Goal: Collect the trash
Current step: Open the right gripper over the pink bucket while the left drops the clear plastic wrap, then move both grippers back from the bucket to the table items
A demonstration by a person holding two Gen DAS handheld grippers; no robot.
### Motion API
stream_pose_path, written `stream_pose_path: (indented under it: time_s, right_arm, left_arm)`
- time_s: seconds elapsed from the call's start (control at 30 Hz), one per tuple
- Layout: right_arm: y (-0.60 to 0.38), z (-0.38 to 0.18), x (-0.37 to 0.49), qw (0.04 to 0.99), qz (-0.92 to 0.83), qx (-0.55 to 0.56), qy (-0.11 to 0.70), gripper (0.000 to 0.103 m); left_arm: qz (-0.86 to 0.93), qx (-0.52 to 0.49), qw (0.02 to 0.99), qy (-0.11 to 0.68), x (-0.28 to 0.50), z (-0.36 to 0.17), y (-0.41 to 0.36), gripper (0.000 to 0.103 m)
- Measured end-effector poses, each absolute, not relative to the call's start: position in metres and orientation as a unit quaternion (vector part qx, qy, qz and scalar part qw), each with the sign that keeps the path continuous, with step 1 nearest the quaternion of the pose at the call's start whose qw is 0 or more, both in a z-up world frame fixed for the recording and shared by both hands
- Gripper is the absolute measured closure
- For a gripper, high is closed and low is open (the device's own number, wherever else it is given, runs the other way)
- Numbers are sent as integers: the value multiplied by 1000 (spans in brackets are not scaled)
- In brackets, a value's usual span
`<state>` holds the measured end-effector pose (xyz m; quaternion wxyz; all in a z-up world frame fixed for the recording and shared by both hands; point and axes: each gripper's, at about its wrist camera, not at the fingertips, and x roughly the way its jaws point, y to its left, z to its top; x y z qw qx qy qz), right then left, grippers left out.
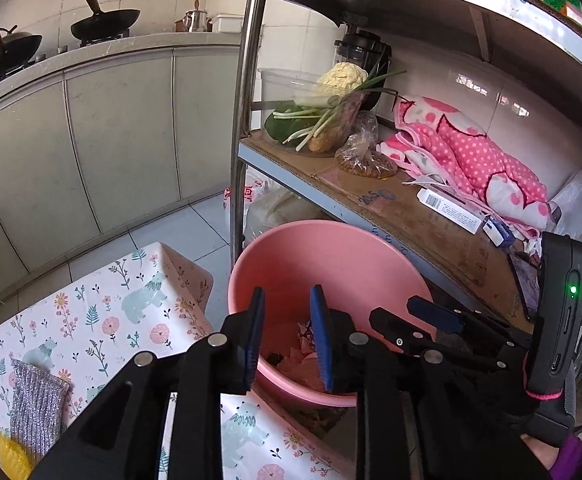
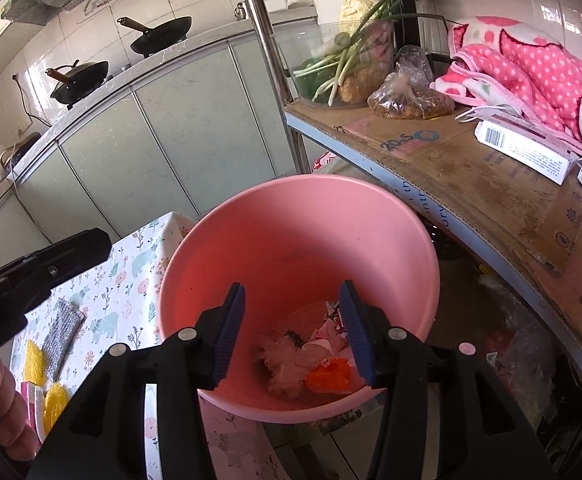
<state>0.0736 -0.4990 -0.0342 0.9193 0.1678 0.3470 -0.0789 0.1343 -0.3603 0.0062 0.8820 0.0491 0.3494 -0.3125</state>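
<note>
The trash (image 2: pixel 311 360) lies in a small heap at the bottom of the pink plastic basin (image 2: pixel 291 232): a pale, fluffy wad, a crumpled pinkish wrapper with printed scraps, a bright orange piece nearest the basin's near wall, and a small dark crumb among them. The basin itself is round, smooth and deep, its inner wall bare above the heap. Over the basin hangs the right hand-held gripper (image 2: pixel 293 334), its blue-padded jaws parted about halfway with nothing between them, the heap showing through the gap. The left hand-held gripper (image 1: pixel 289 340) hangs over the basin's near rim, its jaws narrowly parted and likewise empty. Left of the basin stands the bench (image 1: pixel 103 312), covered with a floral, bear-printed cloth, on which a silver scouring cloth (image 2: pixel 65 326) and yellow sponges (image 2: pixel 55 400) lie. Right of the basin runs a cardboard-lined shelf (image 2: pixel 471 168) carrying a clear tub of vegetables (image 2: pixel 343 60), a bag of brown grains (image 2: pixel 409 100), a pink dotted blanket (image 2: pixel 531 64) and a white barcoded carton (image 2: pixel 527 150).
</note>
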Motion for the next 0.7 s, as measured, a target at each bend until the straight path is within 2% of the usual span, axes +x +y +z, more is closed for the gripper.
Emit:
stream_pose_path:
  time_s: [0.7]
  right_arm:
    - [-465, 13, 31, 944, -39, 142, 295, 53]
  left_arm:
    - [-274, 17, 922, 271, 76, 86, -254, 81]
